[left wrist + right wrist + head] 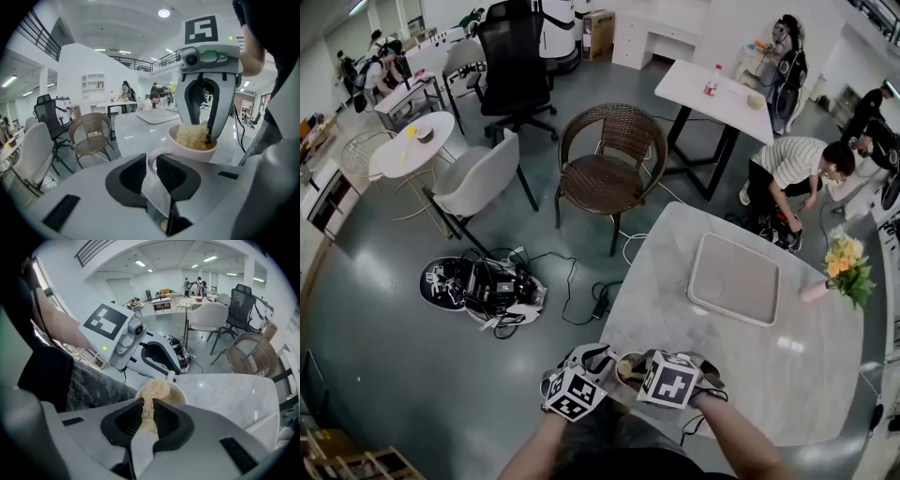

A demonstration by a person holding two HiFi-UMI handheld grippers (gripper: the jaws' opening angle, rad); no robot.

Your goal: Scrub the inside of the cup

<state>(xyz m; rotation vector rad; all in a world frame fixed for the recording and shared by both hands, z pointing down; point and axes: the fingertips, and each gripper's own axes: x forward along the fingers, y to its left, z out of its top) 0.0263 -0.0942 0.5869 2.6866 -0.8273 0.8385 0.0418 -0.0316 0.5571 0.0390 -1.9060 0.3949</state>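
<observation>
Glossy ceramic cup (183, 151), fibrous scrubber (192, 136), polished marble table (675, 251)

We find the pale marble counter (661, 281) bare from its near edge up to the white rectangular tray (734, 278), which takes the far middle. A bunch of yellow flowers (847, 265) blocks the right edge just beside that tray. The near edge is tight: the white cup (185, 151) sits there with the left tongs (151, 169) clamped on its handle. The straw-coloured fibre scrubber (192, 135), pinched in the right tongs (148, 414), fills its mouth. A brown wicker chair (605, 169) stands apart, beyond the far left corner.
</observation>
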